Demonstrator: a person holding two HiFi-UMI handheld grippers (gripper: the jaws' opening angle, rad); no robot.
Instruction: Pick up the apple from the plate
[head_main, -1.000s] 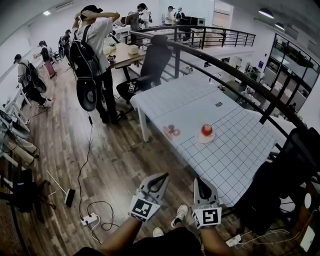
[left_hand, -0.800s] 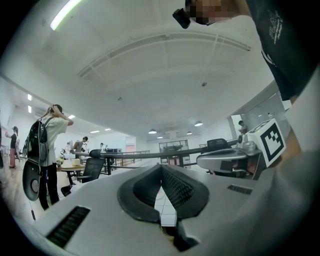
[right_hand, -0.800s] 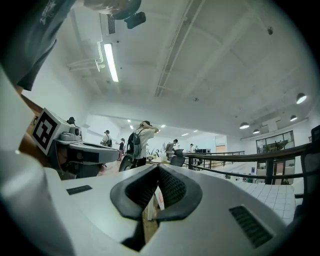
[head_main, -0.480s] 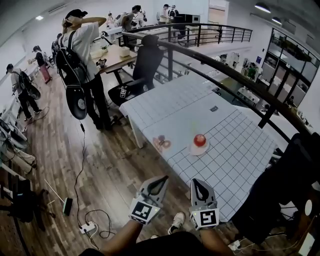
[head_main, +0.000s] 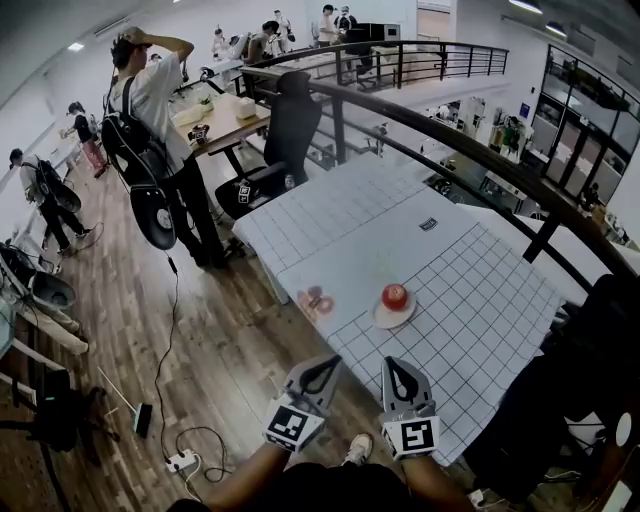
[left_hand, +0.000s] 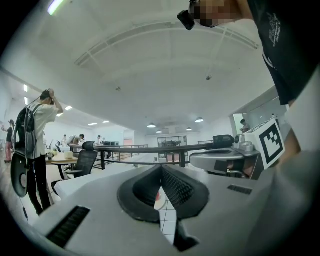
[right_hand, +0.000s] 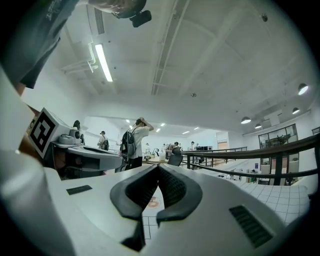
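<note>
The apple (head_main: 394, 295) is seen resting on a white plate (head_main: 382, 321) near the front edge of the grid-patterned table (head_main: 470, 290), and a pinkish object (head_main: 316, 300) is laid just beside the plate on its left. The left hand-held gripper (head_main: 333, 359) and the right hand-held gripper (head_main: 391, 361) are held level, side by side, near the table's front edge and well apart from the apple. Both are clenched, with the jaw tips pressed together and nothing caught between them.
</note>
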